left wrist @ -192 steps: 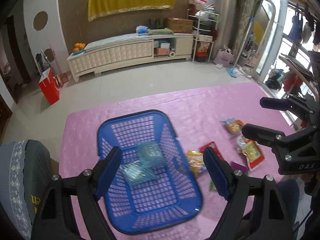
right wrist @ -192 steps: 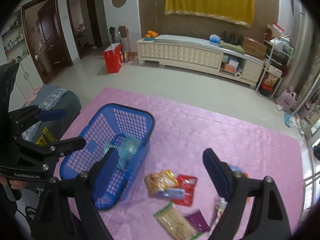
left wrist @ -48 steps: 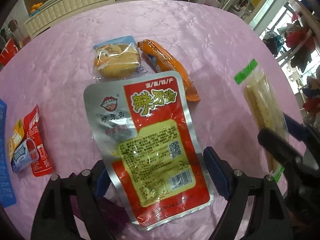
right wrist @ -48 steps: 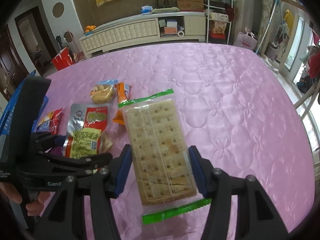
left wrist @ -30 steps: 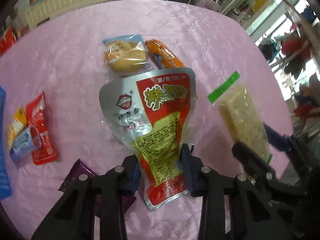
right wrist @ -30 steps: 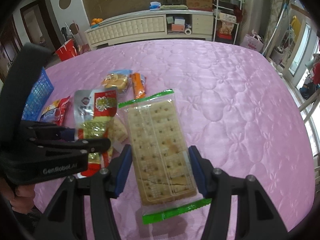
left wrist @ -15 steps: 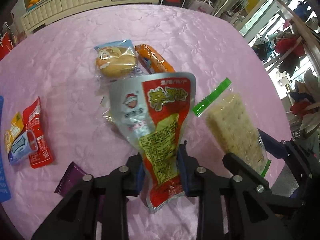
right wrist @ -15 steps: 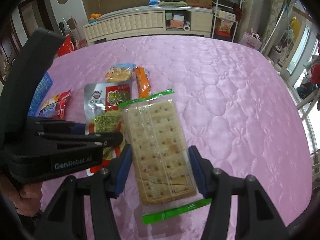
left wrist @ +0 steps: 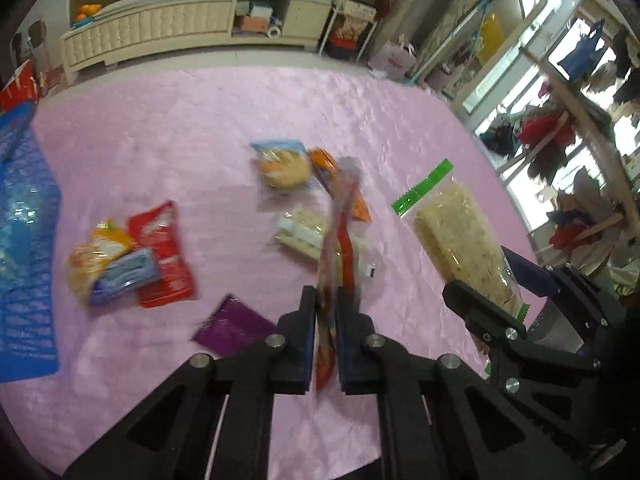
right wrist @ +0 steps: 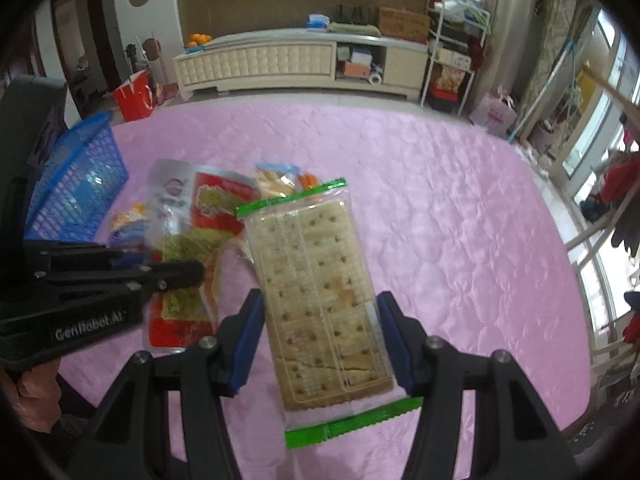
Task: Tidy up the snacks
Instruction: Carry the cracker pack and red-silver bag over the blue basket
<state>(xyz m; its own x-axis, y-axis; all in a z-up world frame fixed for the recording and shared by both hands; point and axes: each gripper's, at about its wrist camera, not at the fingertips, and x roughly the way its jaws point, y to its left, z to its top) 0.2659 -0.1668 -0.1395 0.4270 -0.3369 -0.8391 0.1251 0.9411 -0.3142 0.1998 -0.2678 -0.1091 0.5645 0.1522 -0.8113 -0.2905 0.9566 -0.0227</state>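
Note:
My left gripper (left wrist: 326, 300) is shut on a red and silver snack pouch (left wrist: 340, 232), held edge-on above the pink table; the pouch also shows in the right wrist view (right wrist: 188, 236). My right gripper (right wrist: 320, 312) is shut on a clear cracker pack with green ends (right wrist: 316, 288), also seen in the left wrist view (left wrist: 460, 240). The blue basket (right wrist: 76, 184) stands at the far left (left wrist: 20, 232). Loose snacks lie on the table: a bun pack (left wrist: 284, 164), an orange bar (left wrist: 332, 176), a white wafer pack (left wrist: 304, 236), a red-and-yellow pile (left wrist: 132, 248), a purple sachet (left wrist: 236, 326).
The pink quilted tablecloth (right wrist: 440, 208) covers the table. A white low cabinet (right wrist: 280, 64) and a metal rack (right wrist: 452, 56) stand beyond the table. A red bag (right wrist: 134, 96) sits on the floor. Windows and hanging clothes are at the right.
My left gripper closed on the red and silver pouch, lifted it off the table and turned it edge-on, uncovering the white wafer pack. My right gripper kept holding the cracker pack.

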